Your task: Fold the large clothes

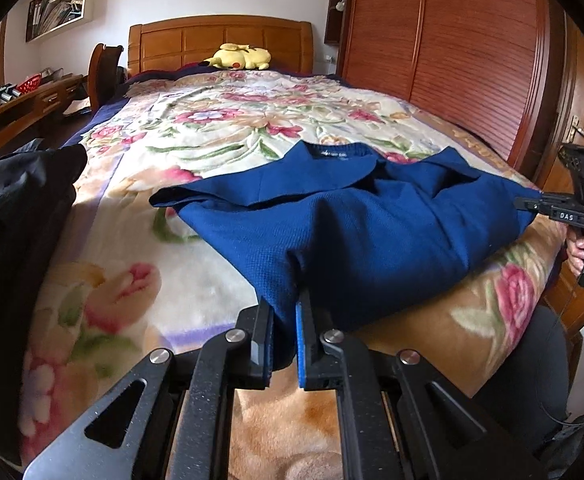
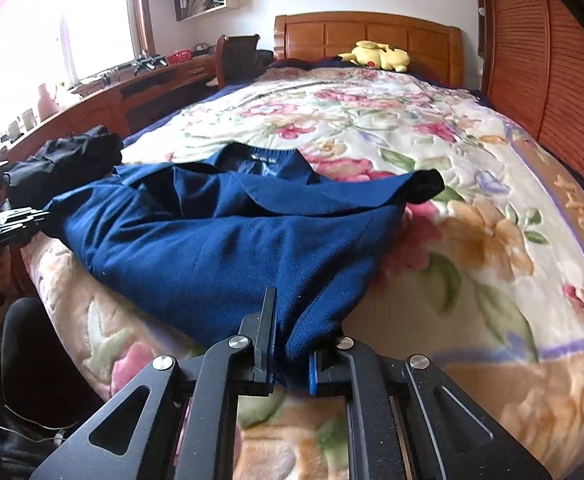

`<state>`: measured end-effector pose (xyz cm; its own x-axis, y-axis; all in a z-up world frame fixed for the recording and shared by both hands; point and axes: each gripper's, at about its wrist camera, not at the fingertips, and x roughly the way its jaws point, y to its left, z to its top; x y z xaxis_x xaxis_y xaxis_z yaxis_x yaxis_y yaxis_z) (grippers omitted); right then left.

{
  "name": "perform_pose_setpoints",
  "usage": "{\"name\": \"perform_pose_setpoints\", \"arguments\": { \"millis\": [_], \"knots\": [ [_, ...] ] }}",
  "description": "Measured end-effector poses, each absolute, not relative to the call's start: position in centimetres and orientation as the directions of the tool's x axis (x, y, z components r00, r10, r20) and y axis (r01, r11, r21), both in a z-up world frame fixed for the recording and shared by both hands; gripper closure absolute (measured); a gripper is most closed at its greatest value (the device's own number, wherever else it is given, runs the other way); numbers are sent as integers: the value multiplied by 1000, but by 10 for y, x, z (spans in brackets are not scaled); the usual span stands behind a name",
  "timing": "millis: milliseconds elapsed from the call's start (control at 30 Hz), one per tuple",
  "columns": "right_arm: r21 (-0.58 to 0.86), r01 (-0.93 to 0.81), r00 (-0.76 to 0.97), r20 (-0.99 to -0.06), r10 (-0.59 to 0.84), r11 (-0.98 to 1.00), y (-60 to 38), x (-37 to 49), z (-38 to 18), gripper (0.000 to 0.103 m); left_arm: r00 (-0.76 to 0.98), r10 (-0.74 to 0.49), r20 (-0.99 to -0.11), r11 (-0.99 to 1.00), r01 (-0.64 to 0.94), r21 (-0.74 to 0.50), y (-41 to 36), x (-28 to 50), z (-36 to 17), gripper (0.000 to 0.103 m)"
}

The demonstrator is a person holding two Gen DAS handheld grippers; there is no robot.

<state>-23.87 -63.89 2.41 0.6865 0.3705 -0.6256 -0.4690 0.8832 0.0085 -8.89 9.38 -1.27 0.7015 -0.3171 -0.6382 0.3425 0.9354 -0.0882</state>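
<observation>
A dark blue garment point(image 1: 356, 216) lies partly folded on the floral blanket point(image 1: 212, 128), collar with label at the far side, sleeves laid across the body. My left gripper point(image 1: 286, 304) is shut on the garment's near hem corner. My right gripper point(image 2: 292, 332) is shut on the other near corner of the same blue garment point(image 2: 220, 236). The right gripper also shows at the right edge of the left wrist view point(image 1: 532, 204), pinching the cloth's edge. The left gripper shows at the left edge of the right wrist view point(image 2: 36, 216).
A black garment point(image 1: 16, 216) lies piled at the bed's left side; it also shows in the right wrist view point(image 2: 64, 160). A yellow plush toy point(image 1: 240, 57) sits by the wooden headboard point(image 1: 220, 36). A wooden wardrobe point(image 1: 452, 48) stands right, a desk point(image 2: 132, 88) left.
</observation>
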Motion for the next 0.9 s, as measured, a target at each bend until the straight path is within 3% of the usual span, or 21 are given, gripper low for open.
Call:
{"name": "perform_pose_setpoints", "arguments": {
  "millis": [267, 300, 367, 433, 567, 633, 667, 700, 900],
  "knots": [
    [-46, -422, 727, -614, 307, 905, -628, -245, 43, 79, 727, -271, -630, 950, 309, -52, 91, -89, -3, 81],
    [-58, -416, 734, -610, 298, 907, -628, -246, 47, 74, 734, -269, -624, 951, 307, -50, 92, -90, 1, 78],
    [-78, -408, 750, -597, 285, 910, -624, -251, 53, 74, 747, -272, -607, 951, 304, -53, 94, -90, 8, 73],
    [-86, -409, 759, -585, 286, 908, -620, -254, 59, 73, 764, -276, -583, 952, 301, -57, 96, -92, 14, 60],
    [-113, -412, 772, -571, 281, 904, -608, -253, 67, 66, 784, -291, -549, 950, 303, -70, 99, -89, 31, 56],
    [-139, -413, 777, -569, 269, 900, -603, -251, 67, 62, 797, -274, -538, 955, 291, -55, 98, -83, 38, 35],
    [-156, -408, 785, -563, 258, 900, -601, -250, 67, 54, 802, -272, -531, 956, 290, -52, 97, -80, 42, 32],
    [-175, -397, 796, -555, 243, 901, -599, -250, 69, 48, 807, -274, -523, 955, 292, -50, 95, -76, 46, 32],
    [-177, -390, 810, -533, 245, 904, -594, -245, 74, 46, 824, -266, -500, 959, 278, -52, 85, -52, 56, 22]
  ]
}}
